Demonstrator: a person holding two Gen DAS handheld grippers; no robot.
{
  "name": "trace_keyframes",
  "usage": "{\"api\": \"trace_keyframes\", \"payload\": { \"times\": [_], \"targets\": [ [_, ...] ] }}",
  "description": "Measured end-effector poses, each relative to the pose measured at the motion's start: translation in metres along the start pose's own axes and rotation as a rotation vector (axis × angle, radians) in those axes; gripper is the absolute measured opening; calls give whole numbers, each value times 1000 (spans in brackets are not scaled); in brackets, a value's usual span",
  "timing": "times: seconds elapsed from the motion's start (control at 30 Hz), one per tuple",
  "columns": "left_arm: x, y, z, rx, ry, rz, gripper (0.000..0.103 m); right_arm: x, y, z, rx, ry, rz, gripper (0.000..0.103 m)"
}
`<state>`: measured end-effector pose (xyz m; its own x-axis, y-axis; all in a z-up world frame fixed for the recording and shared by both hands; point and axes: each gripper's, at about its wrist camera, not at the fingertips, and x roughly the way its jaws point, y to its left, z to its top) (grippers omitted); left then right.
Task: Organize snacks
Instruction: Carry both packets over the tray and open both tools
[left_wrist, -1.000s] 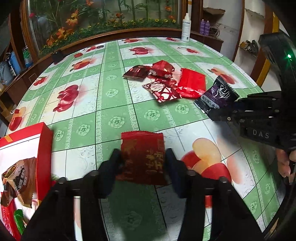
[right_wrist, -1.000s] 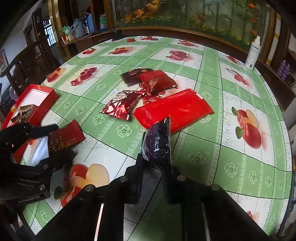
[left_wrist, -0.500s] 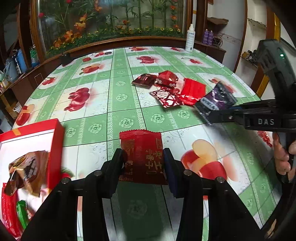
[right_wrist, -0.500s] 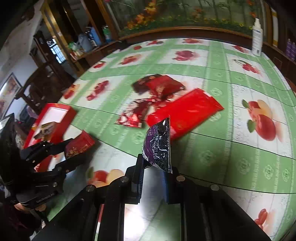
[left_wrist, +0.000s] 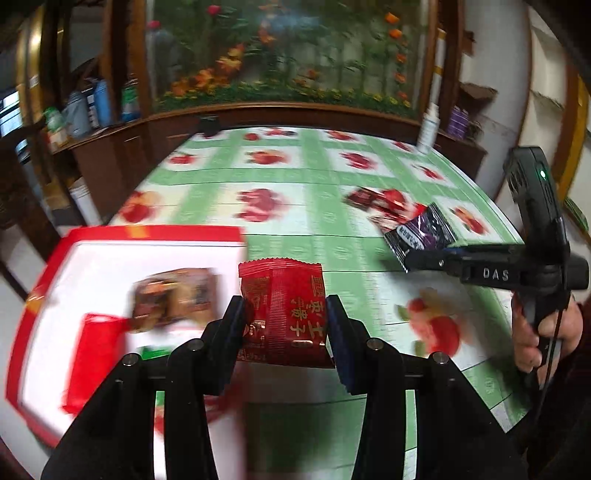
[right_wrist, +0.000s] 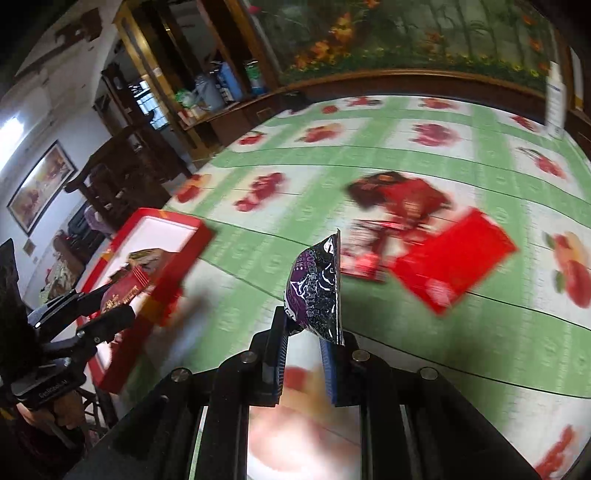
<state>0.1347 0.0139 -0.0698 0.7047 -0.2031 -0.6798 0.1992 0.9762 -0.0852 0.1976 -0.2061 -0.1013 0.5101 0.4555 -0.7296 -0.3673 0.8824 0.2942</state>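
My left gripper is shut on a dark red snack packet and holds it in the air at the right edge of the red box, which has a white floor and several snacks inside. My right gripper is shut on a purple snack packet, held upright above the table; it also shows in the left wrist view. The left gripper with its red packet shows over the red box in the right wrist view.
Several red snack packets and a large flat red packet lie in a pile mid-table on the green fruit-print cloth. A white bottle stands at the far edge. Shelves and chairs stand left of the table.
Both grippers have lifted and swung left toward the red box with their packets. The left gripper's packet is now at the box's right edge; the views are motion-blurred.
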Motion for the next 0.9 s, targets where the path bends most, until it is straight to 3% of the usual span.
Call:
{"api": "trace_keyframes", "payload": {
  "times": [0.27,0.53,0.73,0.8,0.9],
  "targets": [
    [-14,74,-16,-110,-28,147,42,53,105,14,-121,5,116,17],
    [-15,121,-28,-190,-36,246,42,94,183,28,-200,-22,170,18],
    [-16,126,-33,-173,-36,249,42,105,198,40,-196,-53,230,25],
    [-17,124,-33,-167,-36,246,45,101,192,42,-180,-76,227,33],
    [-17,114,-32,-149,-28,230,50,97,173,48,-113,-89,216,36]
  ]
}}
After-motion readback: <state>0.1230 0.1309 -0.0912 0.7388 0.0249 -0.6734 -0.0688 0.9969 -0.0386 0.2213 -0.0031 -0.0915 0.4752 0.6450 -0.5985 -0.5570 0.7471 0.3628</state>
